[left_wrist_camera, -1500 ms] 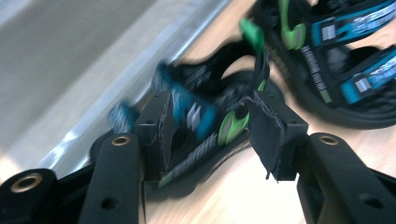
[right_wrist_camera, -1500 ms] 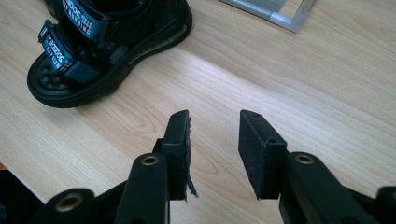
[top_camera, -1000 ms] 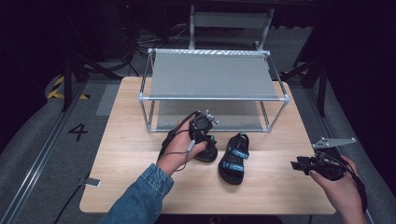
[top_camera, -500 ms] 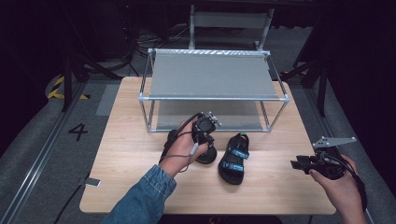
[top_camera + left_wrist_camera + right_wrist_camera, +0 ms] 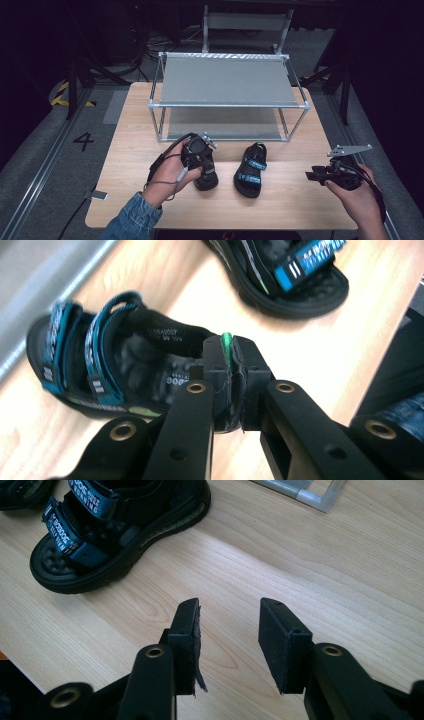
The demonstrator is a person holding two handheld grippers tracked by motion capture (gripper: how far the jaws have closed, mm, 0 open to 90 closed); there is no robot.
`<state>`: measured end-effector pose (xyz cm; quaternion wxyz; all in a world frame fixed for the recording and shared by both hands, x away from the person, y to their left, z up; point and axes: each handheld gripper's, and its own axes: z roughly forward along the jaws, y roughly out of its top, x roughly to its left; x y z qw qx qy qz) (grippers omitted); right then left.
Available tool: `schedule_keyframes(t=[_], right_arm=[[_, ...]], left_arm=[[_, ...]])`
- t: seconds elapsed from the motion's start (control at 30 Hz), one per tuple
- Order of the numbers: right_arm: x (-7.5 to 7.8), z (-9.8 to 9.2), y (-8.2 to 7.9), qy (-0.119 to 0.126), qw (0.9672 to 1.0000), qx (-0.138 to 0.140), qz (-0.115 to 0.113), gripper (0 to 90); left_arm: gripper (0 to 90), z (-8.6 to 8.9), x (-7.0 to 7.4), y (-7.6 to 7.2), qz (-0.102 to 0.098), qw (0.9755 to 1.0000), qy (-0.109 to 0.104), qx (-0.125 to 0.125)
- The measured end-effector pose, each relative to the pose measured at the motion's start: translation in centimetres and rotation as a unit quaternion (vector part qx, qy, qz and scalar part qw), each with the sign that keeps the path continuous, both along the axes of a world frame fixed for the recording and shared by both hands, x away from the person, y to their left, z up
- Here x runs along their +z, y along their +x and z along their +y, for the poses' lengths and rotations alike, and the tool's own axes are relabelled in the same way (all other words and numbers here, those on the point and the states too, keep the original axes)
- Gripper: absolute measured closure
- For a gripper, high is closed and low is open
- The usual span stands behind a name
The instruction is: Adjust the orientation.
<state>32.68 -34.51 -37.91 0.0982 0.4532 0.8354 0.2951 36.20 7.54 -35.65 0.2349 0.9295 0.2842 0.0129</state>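
The table (image 5: 300, 210) is showing pale wood with a smooth, matt grain, and the rack (image 5: 230, 105) on it is looking like dull silvery metal tubing around flat grey matt shelves. The two sandals (image 5: 115, 365) (image 5: 250, 170) are showing black rubbery soles with a nubbed footbed and woven blue cloth straps. The left gripper (image 5: 230, 375) and right gripper (image 5: 227, 635) are showing matt black plastic jaws with brass-coloured rivets.

left tool (image 5: 230, 385) pinched tight, right tool (image 5: 227, 640) gaping, both hands low.
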Motion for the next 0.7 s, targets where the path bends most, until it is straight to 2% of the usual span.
schedule_keyframes(t=[0.2, 0.3, 0.33, 0.37, 0.4, 0.43, 0.53, 0.6, 0.7], right_arm=[[-0.1, 0.0, 0.0, -0.001, 1.0000, 0.002, 0.003, 61.0], [-0.2, -0.1, -0.1, 0.000, 1.0000, -0.001, 0.005, 60.6], [-0.2, -0.1, -0.1, 0.001, 1.0000, -0.002, 0.006, 60.4], [-0.2, -0.1, -0.1, 0.001, 1.0000, -0.002, 0.006, 60.4], [-0.4, -0.1, -0.1, 0.003, 1.0000, -0.003, 0.005, 60.1], [-0.4, -0.1, -0.1, 0.003, 1.0000, -0.003, 0.005, 60.1], [-0.5, -0.1, -0.1, 0.001, 1.0000, -0.003, 0.008, 59.4], [-0.6, -0.1, -0.1, 0.001, 1.0000, -0.004, 0.008, 59.0], [-0.6, -0.1, -0.1, 0.001, 1.0000, -0.004, 0.008, 58.7]], left_arm=[[84.5, 0.4, -0.8, -0.4, 0.013, 0.9999, 0.006, -0.006], [72.7, 0.5, -0.9, -0.4, 0.004, 1.0000, 0.000, 0.000], [64.9, 0.5, -0.8, -0.3, -0.007, 1.0000, -0.006, 0.000], [64.9, 0.6, -0.7, -0.2, -0.014, 0.9998, -0.013, 0.005], [55.5, 0.8, -0.6, -0.1, -0.022, 0.9994, -0.024, 0.014], [55.5, 0.9, -0.5, 0.2, -0.035, 0.9987, -0.030, 0.021], [41.0, 1.3, -0.7, 1.0, -0.066, 0.9966, -0.011, 0.048], [39.8, 1.5, -1.2, 1.6, -0.059, 0.9967, 0.006, 0.056], [39.1, 1.4, -2.3, 2.2, -0.047, 0.9971, 0.019, 0.057]])
